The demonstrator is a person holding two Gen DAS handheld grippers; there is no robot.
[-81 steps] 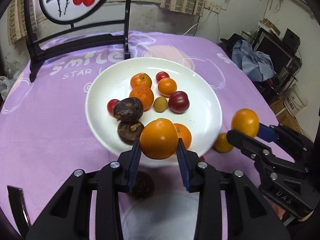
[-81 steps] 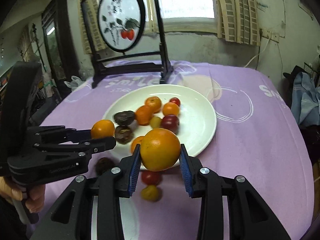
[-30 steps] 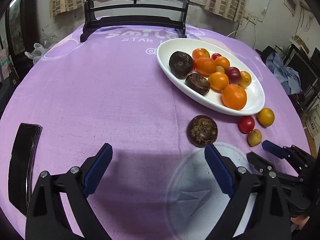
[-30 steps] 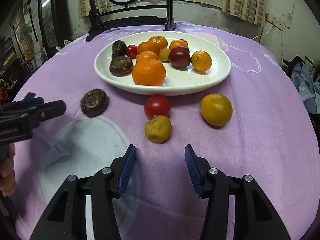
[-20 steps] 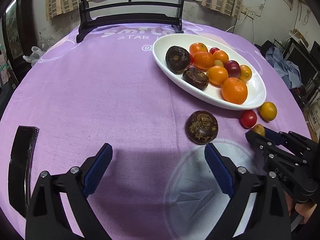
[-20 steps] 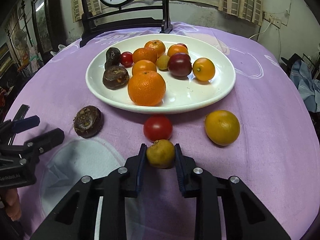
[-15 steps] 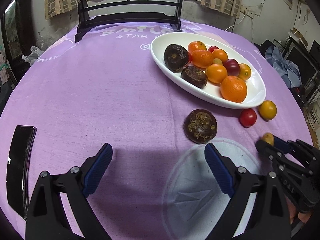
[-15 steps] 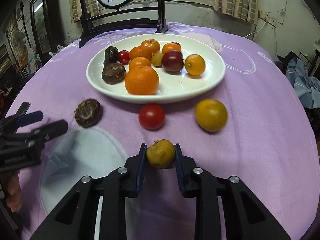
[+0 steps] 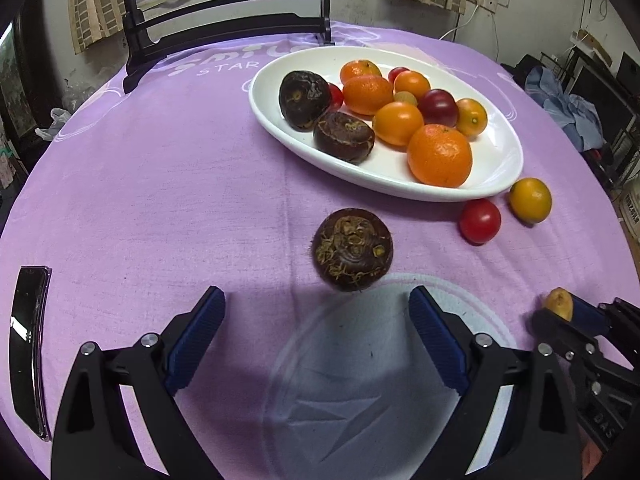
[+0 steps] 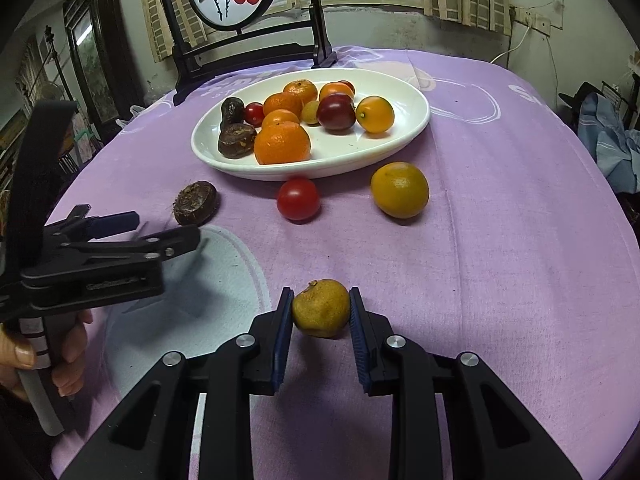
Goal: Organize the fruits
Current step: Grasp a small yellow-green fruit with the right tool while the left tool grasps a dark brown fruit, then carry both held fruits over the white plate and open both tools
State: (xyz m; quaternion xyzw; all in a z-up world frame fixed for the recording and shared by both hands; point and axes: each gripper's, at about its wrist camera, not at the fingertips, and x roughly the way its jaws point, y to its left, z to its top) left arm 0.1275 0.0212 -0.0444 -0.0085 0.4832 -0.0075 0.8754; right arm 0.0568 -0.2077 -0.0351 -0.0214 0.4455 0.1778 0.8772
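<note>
Two grippers: right gripper [image 10: 320, 311] fingers clamped on small yellow-green fruit [image 10: 320, 308], likely light, firm; left gripper [image 9: 316, 330] fingers apart near dark fruit [image 9: 352, 254], best pinched across middle.

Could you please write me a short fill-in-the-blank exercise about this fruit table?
1. The right hand-held gripper is shut on a small ____ fruit.
2. The left hand-held gripper is ____.
3. The red tomato lies ____ the white plate.

Answers: yellow-brown; open; outside
</note>
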